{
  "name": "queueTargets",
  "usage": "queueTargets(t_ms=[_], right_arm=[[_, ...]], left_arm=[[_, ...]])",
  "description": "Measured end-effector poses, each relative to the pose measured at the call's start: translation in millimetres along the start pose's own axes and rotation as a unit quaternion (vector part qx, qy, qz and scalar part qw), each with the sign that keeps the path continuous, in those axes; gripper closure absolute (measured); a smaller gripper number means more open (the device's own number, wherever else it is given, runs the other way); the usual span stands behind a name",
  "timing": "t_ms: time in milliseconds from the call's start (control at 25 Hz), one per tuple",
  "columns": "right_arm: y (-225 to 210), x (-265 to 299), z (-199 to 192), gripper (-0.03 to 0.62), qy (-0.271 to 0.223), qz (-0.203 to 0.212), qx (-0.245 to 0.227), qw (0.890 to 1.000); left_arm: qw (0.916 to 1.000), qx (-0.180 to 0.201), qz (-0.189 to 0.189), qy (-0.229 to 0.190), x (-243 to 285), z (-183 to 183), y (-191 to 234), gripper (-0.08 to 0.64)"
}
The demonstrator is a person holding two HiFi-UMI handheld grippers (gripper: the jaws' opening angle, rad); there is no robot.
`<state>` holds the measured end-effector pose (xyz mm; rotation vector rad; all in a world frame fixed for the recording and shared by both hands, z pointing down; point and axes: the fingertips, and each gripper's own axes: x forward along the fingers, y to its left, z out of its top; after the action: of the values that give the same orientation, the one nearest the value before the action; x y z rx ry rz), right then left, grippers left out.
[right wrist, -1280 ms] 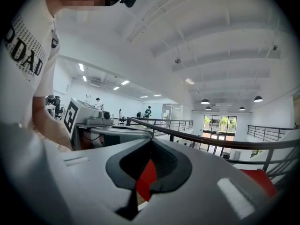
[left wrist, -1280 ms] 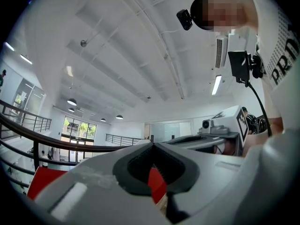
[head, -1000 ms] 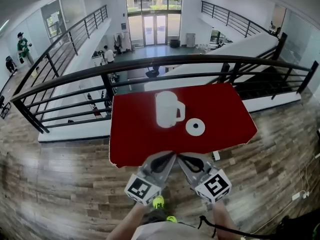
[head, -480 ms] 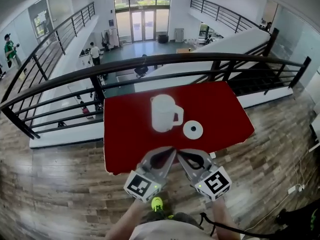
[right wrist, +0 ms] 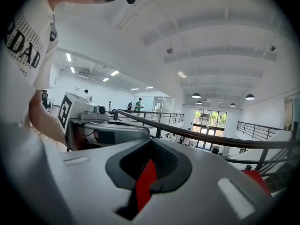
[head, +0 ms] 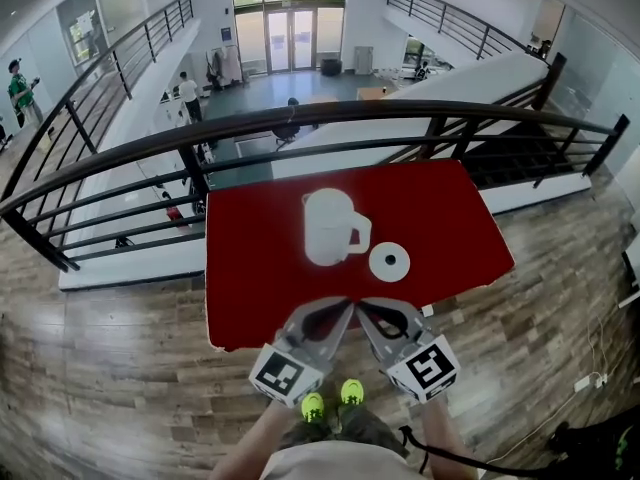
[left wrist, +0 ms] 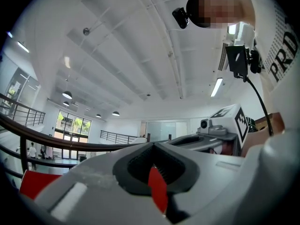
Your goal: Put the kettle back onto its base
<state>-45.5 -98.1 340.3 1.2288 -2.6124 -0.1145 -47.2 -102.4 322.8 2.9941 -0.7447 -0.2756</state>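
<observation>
**Q:** What changed at the rail?

**A:** I've stepped in. My grey left gripper (head: pixel 340 310) and right gripper (head: pixel 368 310), both clenched on nothing, now reach further over the red rectangular table (head: pixel 250 288) than a second ago.

**Q:** The kettle?

**A:** The white plastic kettle (head: pixel 327 228) stands mid-table, just left of its round white base (head: pixel 389 262), unseated. I'd say pickup comes next.

One kettle (head: pixel 330 227), one base (head: pixel 389 262)
</observation>
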Motion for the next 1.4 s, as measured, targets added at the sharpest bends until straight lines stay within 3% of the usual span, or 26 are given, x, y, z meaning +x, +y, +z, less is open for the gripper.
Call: queueTargets(t_ms=[440,840,1400], right_arm=[[-64.6,6.6,0.8,0.591,-0.018,0.041,0.002,0.999],[-104.8,5.9,-15.7,0.591,-0.022,0.075,-0.003,0.997],[-116.6,20.7,-24.4,0.591,-0.026,0.070,0.018,0.997]], left_arm=[[0.9987,0.022,0.046,-0.005,60.8,5.9,19.4,0.568],[0.9959,0.022,0.088,-0.002,100.9,-12.8,26.3,0.568],[0.9958,0.038,0.082,0.017,108.8,-27.8,44.1,0.568]])
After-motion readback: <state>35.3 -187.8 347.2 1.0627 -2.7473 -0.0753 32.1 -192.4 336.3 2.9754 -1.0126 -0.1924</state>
